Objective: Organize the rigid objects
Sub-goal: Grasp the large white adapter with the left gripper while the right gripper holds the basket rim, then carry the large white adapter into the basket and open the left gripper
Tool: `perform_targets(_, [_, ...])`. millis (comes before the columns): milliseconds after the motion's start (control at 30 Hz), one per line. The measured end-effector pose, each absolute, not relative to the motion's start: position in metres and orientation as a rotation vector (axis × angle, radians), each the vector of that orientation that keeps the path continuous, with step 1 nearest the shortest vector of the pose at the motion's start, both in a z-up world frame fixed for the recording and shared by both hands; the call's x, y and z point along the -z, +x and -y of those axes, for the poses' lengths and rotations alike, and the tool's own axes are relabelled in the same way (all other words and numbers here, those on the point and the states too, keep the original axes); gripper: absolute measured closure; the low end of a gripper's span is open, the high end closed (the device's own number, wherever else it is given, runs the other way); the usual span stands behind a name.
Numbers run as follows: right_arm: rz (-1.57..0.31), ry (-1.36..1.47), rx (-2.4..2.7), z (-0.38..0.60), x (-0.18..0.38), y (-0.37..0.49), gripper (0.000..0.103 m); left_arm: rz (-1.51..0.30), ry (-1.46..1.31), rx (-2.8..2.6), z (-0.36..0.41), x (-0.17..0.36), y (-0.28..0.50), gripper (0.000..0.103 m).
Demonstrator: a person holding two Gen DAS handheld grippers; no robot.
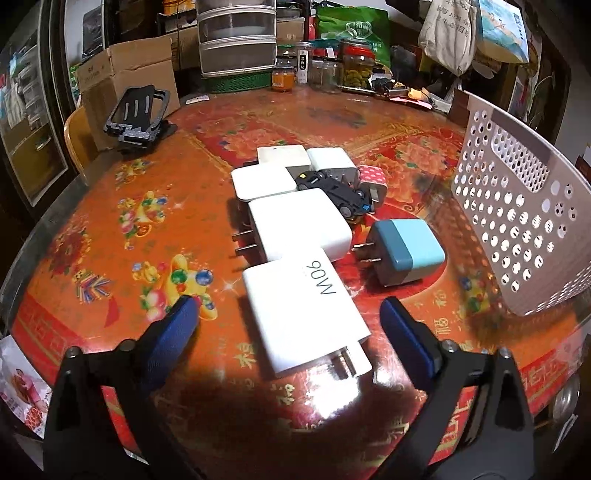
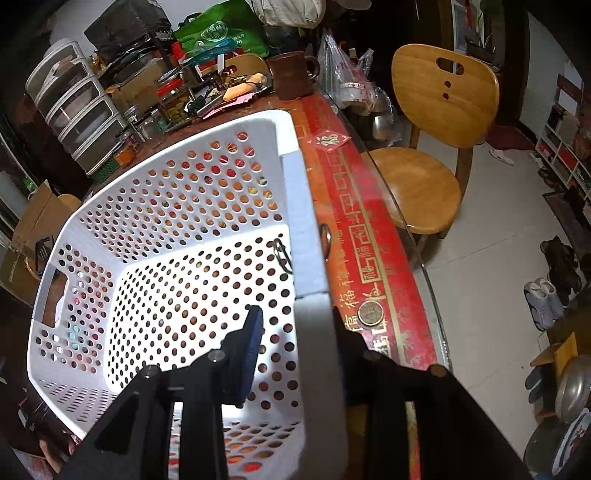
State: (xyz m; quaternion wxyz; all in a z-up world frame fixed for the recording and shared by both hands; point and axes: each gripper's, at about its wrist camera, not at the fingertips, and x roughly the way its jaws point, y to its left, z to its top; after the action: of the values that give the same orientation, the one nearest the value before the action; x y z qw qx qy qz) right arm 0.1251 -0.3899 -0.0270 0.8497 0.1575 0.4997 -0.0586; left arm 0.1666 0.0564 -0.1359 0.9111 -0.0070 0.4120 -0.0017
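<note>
White charger (image 1: pixel 306 317) lies between the left tool's (image 1: pixel 291 314) parted fingers, long axis running away; right tool (image 2: pixel 295 332), seemingly clamped on the basket (image 2: pixel 303 221) wall.

A lived-in home, by the look of a dining corner; a round table (image 1: pixel 110 229) under glass wears a red and gold festive cloth printed with flowers and characters; its far edge is crowded with glass jars of pickled food (image 1: pixel 356 66), a stack of clear plastic drawers (image 1: pixel 238 40), a green shopping bag (image 1: pixel 352 29) and a brown cardboard box (image 1: pixel 125 74); a curved wooden chair (image 2: pixel 432 122) stands on pale floor tiles; worn shoes (image 2: pixel 550 291) lie by the wall.
</note>
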Motion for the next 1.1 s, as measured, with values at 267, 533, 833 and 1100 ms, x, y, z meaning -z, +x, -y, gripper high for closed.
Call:
perform_targets(267, [-1.053,0.342,0.118,0.389,0.027,0.125,0.070,-0.851,0.005,-0.014,-0.049,0.141,0.169,0.047])
perform_targets(533, [-1.052,0.342,0.117,0.390,0.027,0.125,0.070,-0.826,0.020,0.003,-0.048,0.138,0.160,0.053])
perform_targets(833, [-1.052,0.343,0.112,0.390,0.028,0.125,0.070,-0.755,0.087,-0.031,-0.051,0.110,0.153,0.055])
perform_targets(1100, [-1.050,0.347,0.110,0.390,0.028,0.125,0.070,-0.687,0.171,-0.056,-0.047,0.073,0.159,0.055])
